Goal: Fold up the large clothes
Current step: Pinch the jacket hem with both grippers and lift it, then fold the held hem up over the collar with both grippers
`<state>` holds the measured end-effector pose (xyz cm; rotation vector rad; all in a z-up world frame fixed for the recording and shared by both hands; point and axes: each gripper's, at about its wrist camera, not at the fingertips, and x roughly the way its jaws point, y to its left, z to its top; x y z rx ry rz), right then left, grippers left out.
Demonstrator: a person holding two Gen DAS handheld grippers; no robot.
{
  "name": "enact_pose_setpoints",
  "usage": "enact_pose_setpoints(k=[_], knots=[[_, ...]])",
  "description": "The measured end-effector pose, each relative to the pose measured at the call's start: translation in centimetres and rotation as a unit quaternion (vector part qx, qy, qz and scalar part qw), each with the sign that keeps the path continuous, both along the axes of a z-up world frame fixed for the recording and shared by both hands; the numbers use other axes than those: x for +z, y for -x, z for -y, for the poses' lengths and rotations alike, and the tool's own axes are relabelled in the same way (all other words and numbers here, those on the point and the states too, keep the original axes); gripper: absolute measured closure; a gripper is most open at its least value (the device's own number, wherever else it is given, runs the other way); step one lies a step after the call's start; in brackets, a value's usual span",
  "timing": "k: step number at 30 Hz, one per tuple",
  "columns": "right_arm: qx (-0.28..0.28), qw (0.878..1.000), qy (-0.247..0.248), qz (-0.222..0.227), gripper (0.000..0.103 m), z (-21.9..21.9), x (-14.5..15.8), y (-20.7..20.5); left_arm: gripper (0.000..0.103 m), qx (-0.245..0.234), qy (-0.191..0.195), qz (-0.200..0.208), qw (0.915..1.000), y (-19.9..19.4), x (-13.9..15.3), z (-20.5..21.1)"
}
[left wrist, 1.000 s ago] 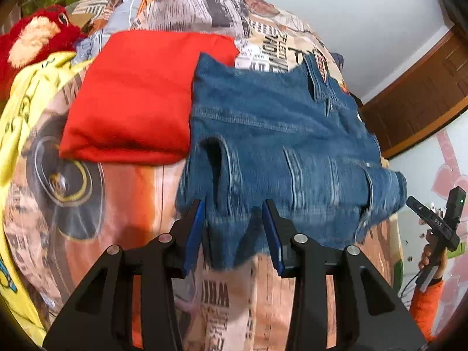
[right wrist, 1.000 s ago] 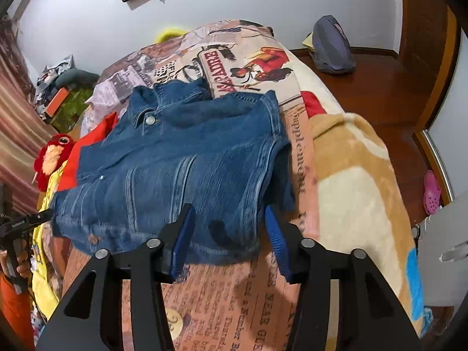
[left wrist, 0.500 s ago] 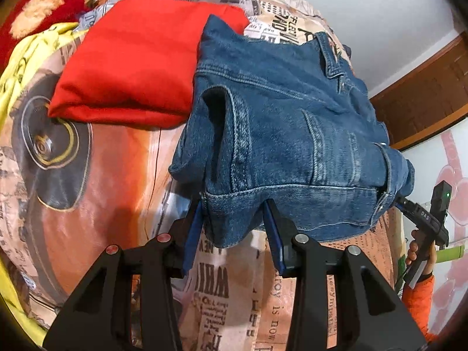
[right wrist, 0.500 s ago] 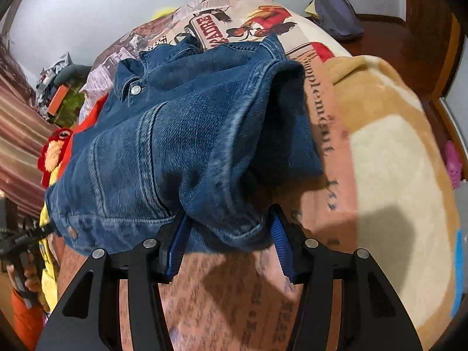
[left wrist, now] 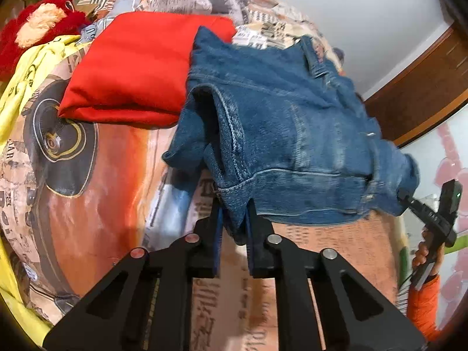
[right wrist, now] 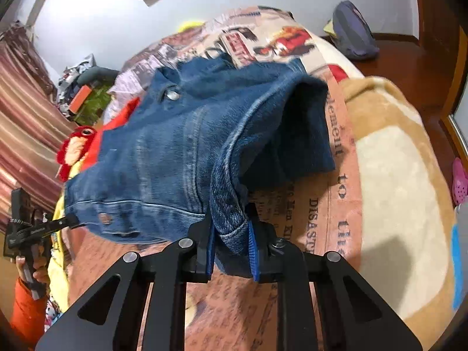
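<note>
On the left: left gripper clamped on one hem corner of denim jacket, lifted off printed bedspread, just beside folded red garment. On the right: right gripper pinched on opposite corner, sleeve hanging loose beneath. Risks: thick hem slipping from either pinch; dangling sleeve bunching inside the fold; jacket dragging red garment askew.

White walls, wooden floor.
</note>
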<state>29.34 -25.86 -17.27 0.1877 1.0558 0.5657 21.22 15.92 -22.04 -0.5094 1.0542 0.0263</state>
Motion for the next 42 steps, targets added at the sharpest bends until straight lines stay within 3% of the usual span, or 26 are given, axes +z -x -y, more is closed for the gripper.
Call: enact_pose_setpoints(k=[2, 6, 9, 15, 18, 24, 27, 32, 35, 38, 40, 42], knots=[[0.012, 1.0, -0.006, 0.013, 0.087, -0.3, 1.3, 0.3, 0.093, -0.006, 0.013, 0.017, 0.9997, 0.0, 1.3, 0.0], [0.018, 0.999, -0.015, 0.044, 0.087, -1.0, 3.6, 0.2, 0.093, -0.01, -0.001, 0.057, 0.9983, -0.8, 4.2, 0.2], [0.009, 0.997, -0.036, 0.069, 0.088, -1.3, 5.6, -1.1, 0.094, -0.008, 0.018, 0.079, 0.9967, -2.2, 5.8, -0.3], [-0.018, 0.993, -0.038, 0.112, 0.089, -2.1, 8.4, -5.3, 0.095, 0.016, 0.016, 0.112, 0.9935, -7.6, 8.1, -2.7], [-0.034, 0.993, -0.031, 0.111, 0.089, -2.9, 8.5, -8.6, 0.095, 0.026, 0.027, 0.118, 0.9923, -11.2, 8.2, -4.4], [-0.064, 0.996, 0.03, 0.053, 0.09, -6.0, 4.9, -17.3, 0.095, 0.047, 0.004, 0.08, 0.9957, -18.9, 4.9, -6.6], [-0.086, 0.995, 0.038, 0.028, 0.09, -6.0, 2.3, -19.5, 0.095, 0.074, -0.006, 0.066, 0.995, -20.7, 2.5, -8.0], [-0.111, 0.992, 0.051, -0.024, 0.087, -5.3, -2.7, -20.3, 0.099, 0.108, -0.069, -0.002, 0.9918, -22.0, -1.5, -10.6], [-0.105, 0.993, 0.057, -0.01, 0.082, -4.6, -2.1, -19.2, 0.099, 0.097, -0.074, -0.005, 0.9926, -20.8, -1.6, -11.3], [-0.102, 0.992, 0.077, 0.01, 0.077, -4.3, 0.2, -18.4, 0.098, 0.078, -0.11, 0.004, 0.9909, -19.3, -0.3, -10.8], [-0.115, 0.986, 0.109, 0.052, 0.077, -4.1, 2.6, -17.6, 0.098, 0.06, -0.122, 0.01, 0.9906, -18.2, 0.8, -10.0], [-0.12, 0.983, 0.11, 0.09, 0.074, -3.4, 4.9, -16.7, 0.097, 0.041, -0.128, 0.02, 0.9907, -17.3, 1.9, -8.9]])
